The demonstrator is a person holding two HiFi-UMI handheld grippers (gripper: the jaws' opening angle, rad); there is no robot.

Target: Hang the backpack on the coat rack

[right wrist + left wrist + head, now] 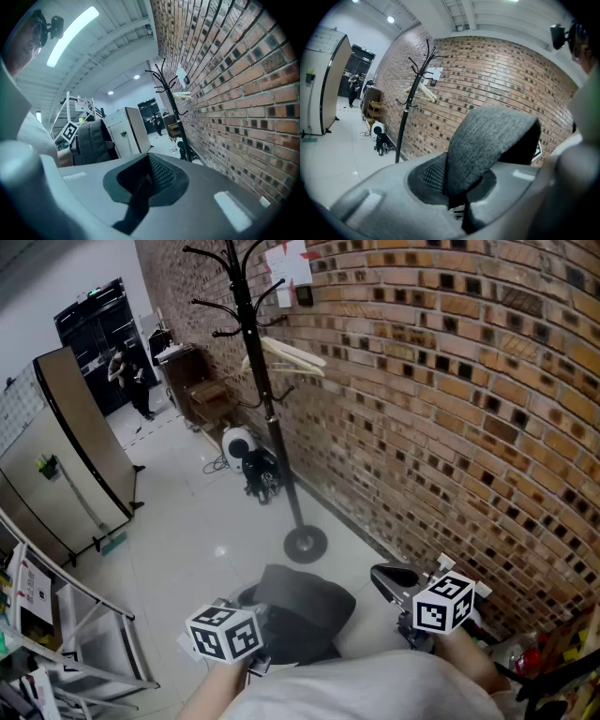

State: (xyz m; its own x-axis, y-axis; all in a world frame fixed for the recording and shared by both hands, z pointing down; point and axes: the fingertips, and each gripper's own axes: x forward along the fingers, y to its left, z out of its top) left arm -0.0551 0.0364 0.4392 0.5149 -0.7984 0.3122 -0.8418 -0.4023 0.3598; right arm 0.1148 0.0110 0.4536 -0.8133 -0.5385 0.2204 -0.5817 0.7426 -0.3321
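Note:
The dark grey backpack hangs low in front of me, above the white floor. My left gripper is at its left side. In the left gripper view this gripper is shut on the backpack's grey fabric handle, which loops up out of the jaws. My right gripper is to the right of the bag and apart from it. Its jaws meet with nothing between them. From there the backpack shows at the left. The black coat rack stands ahead by the brick wall, with its round base on the floor.
A wooden hanger hangs on the rack. The brick wall runs along the right. A white fan and cables lie behind the rack, near a wooden shelf. A partition board and a metal frame stand left. A person stands far back.

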